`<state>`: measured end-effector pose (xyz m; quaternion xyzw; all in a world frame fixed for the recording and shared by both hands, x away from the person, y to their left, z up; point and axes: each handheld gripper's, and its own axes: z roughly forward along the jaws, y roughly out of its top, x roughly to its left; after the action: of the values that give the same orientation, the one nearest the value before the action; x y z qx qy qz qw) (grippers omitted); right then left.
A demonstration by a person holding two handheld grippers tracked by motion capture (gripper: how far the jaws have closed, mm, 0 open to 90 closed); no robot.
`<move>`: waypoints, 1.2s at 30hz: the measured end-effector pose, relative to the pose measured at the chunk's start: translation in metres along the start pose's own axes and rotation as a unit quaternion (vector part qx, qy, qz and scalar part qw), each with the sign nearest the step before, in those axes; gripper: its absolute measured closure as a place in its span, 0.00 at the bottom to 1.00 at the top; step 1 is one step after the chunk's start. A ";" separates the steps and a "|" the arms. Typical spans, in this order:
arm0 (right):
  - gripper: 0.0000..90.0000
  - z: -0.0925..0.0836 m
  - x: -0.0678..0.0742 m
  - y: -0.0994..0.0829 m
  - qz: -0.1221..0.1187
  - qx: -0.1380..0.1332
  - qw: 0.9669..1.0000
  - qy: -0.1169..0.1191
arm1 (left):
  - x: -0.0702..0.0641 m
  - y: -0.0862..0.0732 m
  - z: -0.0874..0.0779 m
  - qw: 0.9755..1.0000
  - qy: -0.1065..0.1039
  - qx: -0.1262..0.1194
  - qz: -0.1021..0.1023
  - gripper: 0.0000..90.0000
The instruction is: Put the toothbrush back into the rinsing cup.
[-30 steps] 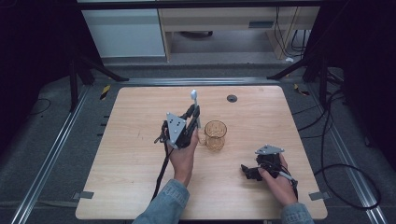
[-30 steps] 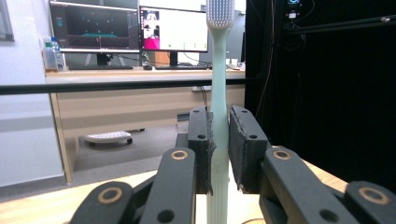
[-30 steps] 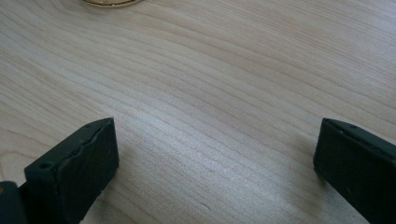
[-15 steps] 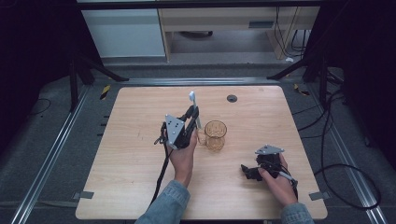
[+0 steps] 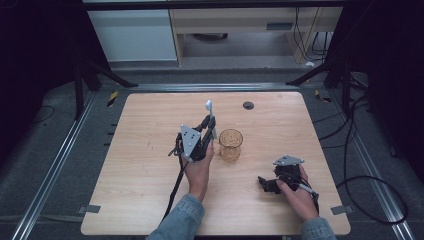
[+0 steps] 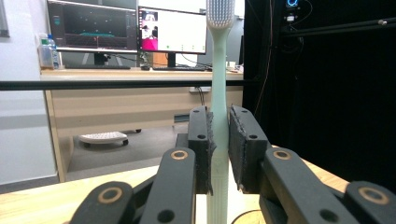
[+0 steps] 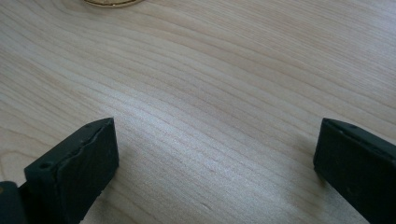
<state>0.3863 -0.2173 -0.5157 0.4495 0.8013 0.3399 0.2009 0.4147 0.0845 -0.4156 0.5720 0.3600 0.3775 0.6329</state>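
The left gripper [image 5: 209,131], at frame centre, is clamping a pale green toothbrush [image 6: 217,93] by its lower handle, bristles pointing up. The brush is judged light, stiff and slim; mid-handle is the sound place to hold it. An amber glass cup [image 5: 230,144], likely fragile, is standing just right of it. The right gripper [image 5: 266,184], lower right, is resting wide open on the wooden table [image 5: 140,130], holding nothing.

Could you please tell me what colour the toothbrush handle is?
Pale mint green toothbrush handle, clearest in the left gripper view.
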 end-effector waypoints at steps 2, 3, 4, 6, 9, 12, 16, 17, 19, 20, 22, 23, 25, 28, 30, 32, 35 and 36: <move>0.00 0.000 0.000 0.000 0.000 0.000 1.000 0.000 | 0.000 -0.002 0.001 1.000 -0.001 0.002 -0.001 0.88; 0.00 0.000 0.000 0.000 0.000 0.000 1.000 0.000 | -0.001 -0.003 0.002 1.000 -0.002 0.004 0.000 0.88; 0.00 0.000 0.000 0.000 0.005 0.001 1.000 0.001 | -0.002 -0.004 0.003 1.000 -0.002 0.006 0.003 0.88; 0.00 0.000 0.000 0.000 0.004 0.001 1.000 0.001 | -0.004 -0.006 0.004 1.000 -0.002 0.009 0.010 0.88; 0.00 0.000 0.000 0.000 0.003 0.001 1.000 0.001 | -0.006 -0.009 0.005 1.000 -0.001 0.011 0.016 0.88; 0.00 0.000 0.000 0.000 0.000 0.000 1.000 0.000 | -0.006 -0.010 0.006 1.000 0.001 0.011 0.015 0.88; 0.00 0.000 0.000 0.000 0.000 0.000 1.000 0.000 | -0.006 -0.012 0.007 1.000 0.002 0.014 0.015 0.88; 0.00 0.000 0.000 0.000 0.000 0.000 1.000 0.000 | -0.006 -0.013 0.007 1.000 0.003 0.015 0.016 0.88; 0.00 0.000 0.000 0.000 0.003 0.001 1.000 0.001 | -0.005 -0.015 0.007 1.000 0.004 0.017 0.018 0.88; 0.00 0.000 0.000 0.000 0.000 0.000 1.000 0.000 | -0.005 -0.016 0.007 1.000 0.005 0.019 0.017 0.88; 0.00 0.000 0.000 0.000 0.004 0.001 1.000 0.001 | -0.004 -0.018 0.008 1.000 0.006 0.022 0.016 0.88; 0.00 0.000 0.000 0.000 0.000 0.000 1.000 0.000 | -0.004 -0.019 0.007 1.000 0.007 0.022 0.016 0.88; 0.00 0.000 0.000 0.000 0.001 0.000 1.000 0.000 | -0.003 -0.021 0.008 1.000 0.007 0.025 0.012 0.88; 0.00 0.000 0.001 0.000 0.005 0.001 1.000 0.001 | -0.002 -0.026 0.008 0.999 0.008 0.030 0.009 0.88; 0.00 0.000 0.000 0.000 0.001 0.000 1.000 0.000 | -0.001 -0.028 0.008 0.999 0.008 0.033 0.009 0.88; 0.00 0.000 0.000 0.000 0.000 0.000 1.000 0.000 | -0.001 -0.030 0.008 0.999 0.007 0.036 0.007 0.88; 0.00 0.000 0.000 0.000 0.004 0.001 1.000 0.001 | -0.002 -0.032 0.007 0.999 0.007 0.038 0.009 0.88; 0.00 0.000 0.000 0.000 0.004 0.001 1.000 0.001 | -0.001 -0.033 0.007 0.999 0.008 0.038 0.010 0.88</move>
<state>0.3860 -0.2170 -0.5153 0.4524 0.8001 0.3405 0.1980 0.4225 0.0781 -0.4476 0.5961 0.3739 0.3744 0.6039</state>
